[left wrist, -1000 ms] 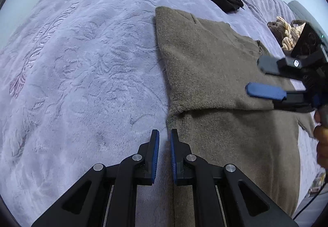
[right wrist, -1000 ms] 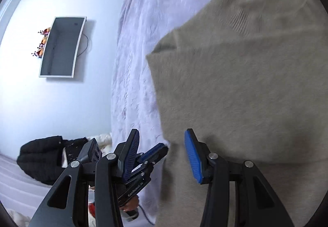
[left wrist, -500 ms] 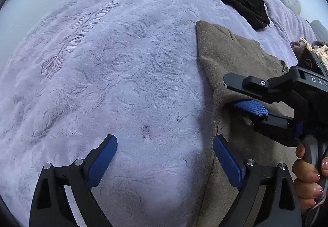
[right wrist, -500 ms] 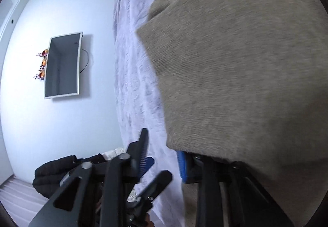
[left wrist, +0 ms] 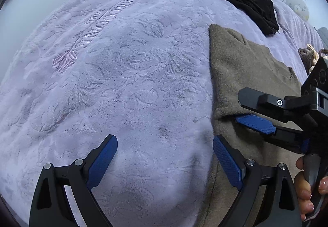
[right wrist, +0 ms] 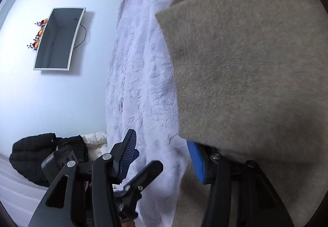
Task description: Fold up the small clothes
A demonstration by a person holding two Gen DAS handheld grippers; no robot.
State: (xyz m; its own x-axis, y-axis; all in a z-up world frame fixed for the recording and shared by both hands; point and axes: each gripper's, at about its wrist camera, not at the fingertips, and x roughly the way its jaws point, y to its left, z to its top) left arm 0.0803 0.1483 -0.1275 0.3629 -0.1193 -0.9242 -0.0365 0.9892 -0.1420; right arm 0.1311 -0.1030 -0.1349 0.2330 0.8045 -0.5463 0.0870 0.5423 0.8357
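Jaws wide on both: left gripper [left wrist: 165, 158] empty over the lavender blanket [left wrist: 123, 83], right gripper [left wrist: 249, 111] straddling the folded edge of the taupe sweater [left wrist: 246, 75] on the bed, unclamped; soft, limp, light, so pinch both layers at the hem corner.

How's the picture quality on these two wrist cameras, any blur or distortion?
Left wrist view: sharp, soft even light, fisheye bulging the lavender blanket, dark corners. Right wrist view: brown sweater close and slightly soft, wall-mounted TV bent by the lens.
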